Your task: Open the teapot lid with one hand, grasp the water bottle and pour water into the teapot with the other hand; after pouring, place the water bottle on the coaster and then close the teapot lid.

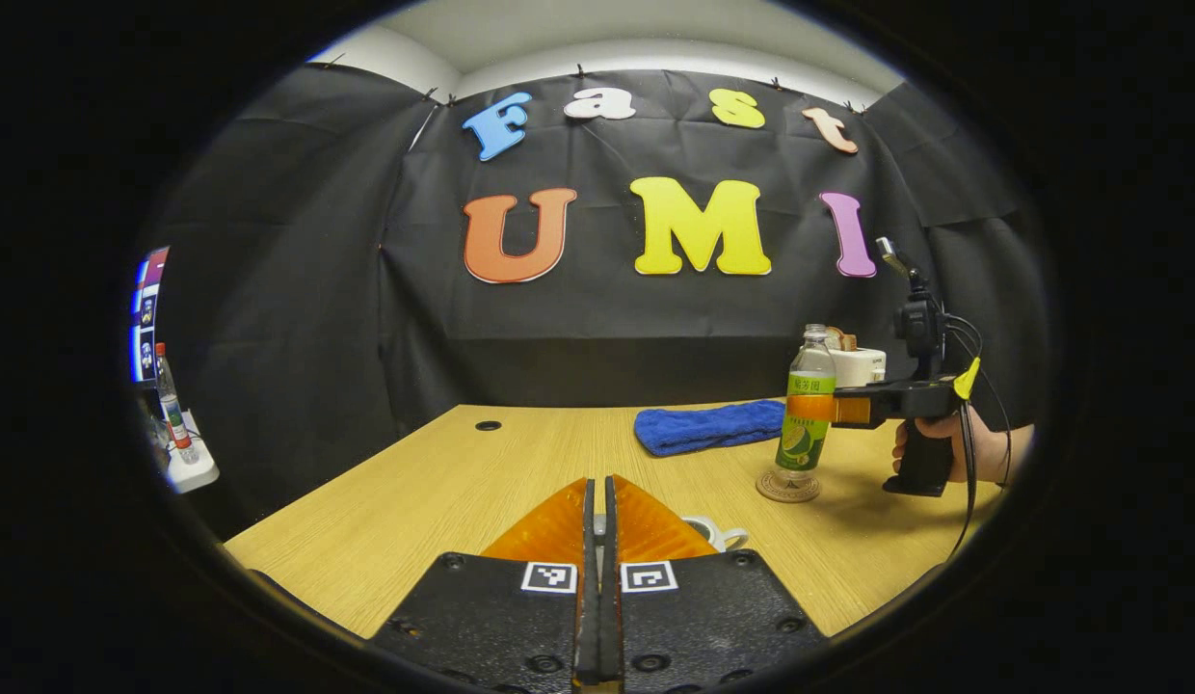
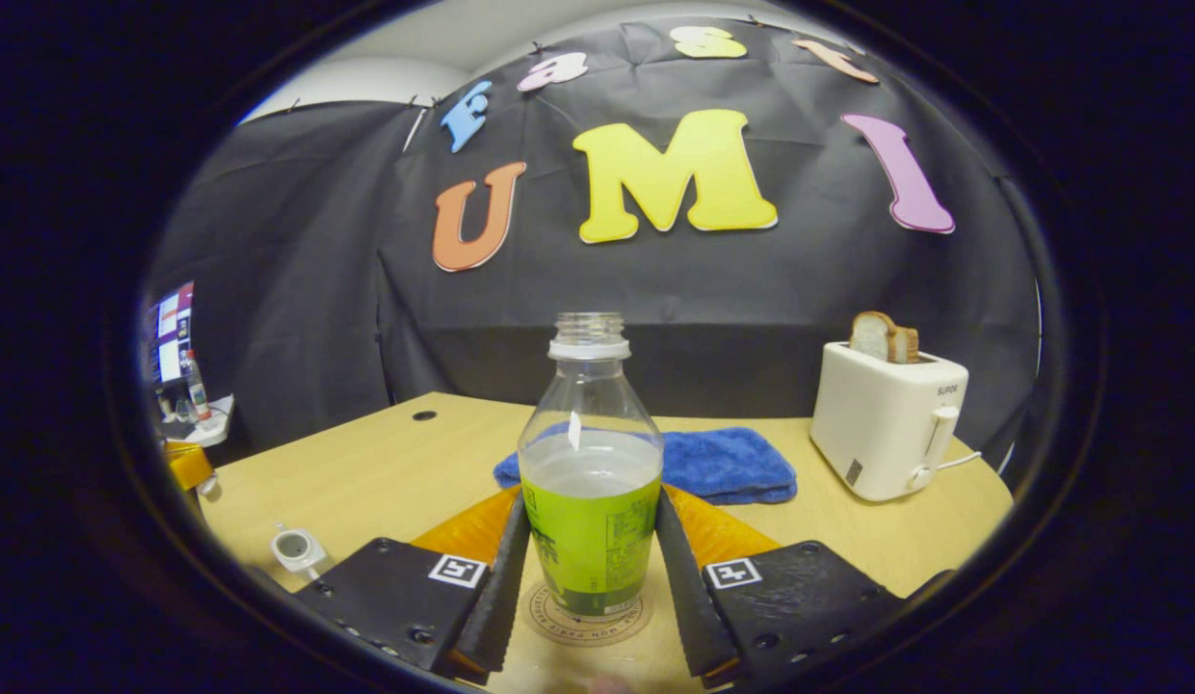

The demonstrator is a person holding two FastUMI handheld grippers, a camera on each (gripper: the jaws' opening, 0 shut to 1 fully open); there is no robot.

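The water bottle (image 2: 590, 492), clear with a green label and no cap, stands upright on the round coaster (image 2: 586, 619), about half full. My right gripper (image 2: 590, 525) is shut on its labelled body, one finger on each side. From the left gripper view, the bottle (image 1: 807, 414) and coaster (image 1: 788, 487) are at the right, with the right gripper (image 1: 829, 408) held by a hand. My left gripper (image 1: 598, 511) is shut on a small pale piece, the teapot lid (image 1: 598, 526). The white teapot (image 1: 718, 533) peeks out just right of its fingers. The teapot (image 2: 294, 549) has its mouth open.
A blue cloth (image 2: 723, 463) lies behind the bottle on the wooden table (image 1: 443, 482). A white toaster (image 2: 887, 419) with bread stands at the table's far right. A side shelf with a bottle (image 1: 173, 414) and a screen is off the table's left.
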